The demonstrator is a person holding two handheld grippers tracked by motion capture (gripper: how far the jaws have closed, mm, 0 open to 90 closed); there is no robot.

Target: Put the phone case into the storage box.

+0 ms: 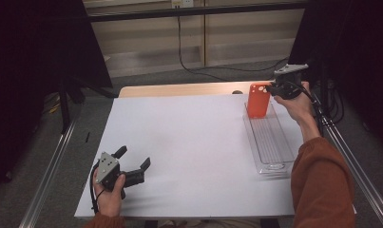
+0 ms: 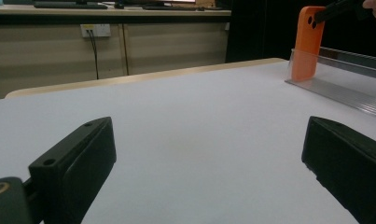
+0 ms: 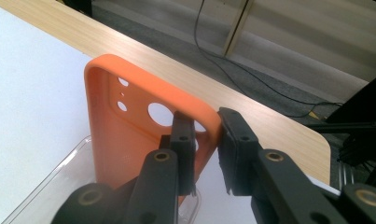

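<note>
The orange phone case (image 3: 125, 135) stands upright at the far end of the clear tray (image 1: 270, 142), its lower edge inside the tray and its upper part above the wall. It looks like a thin shell of soft plastic or silicone, so I judge it is very light and bends easily. The surface seems matt and probably not slippery, and it should not break if it falls. Because it is hollow and flexible, a grip on the flat back would bend it; the rim is the stiffer place. The right claw (image 3: 206, 140) is clamped exactly there, on the upper corner of the rim, beside the round camera holes, with one jaw inside the shell and one outside. A hold so near one corner may let the case swing or twist, so I would move it slowly.

The left claw (image 1: 132, 159) rests low over the worktop (image 1: 189, 142) on the near left side, well apart from the tray. Its jaws stand wide apart and there is nothing between them.

Count: one case, one tray, two claws. The case has one large round hole and a few small holes near it.
</note>
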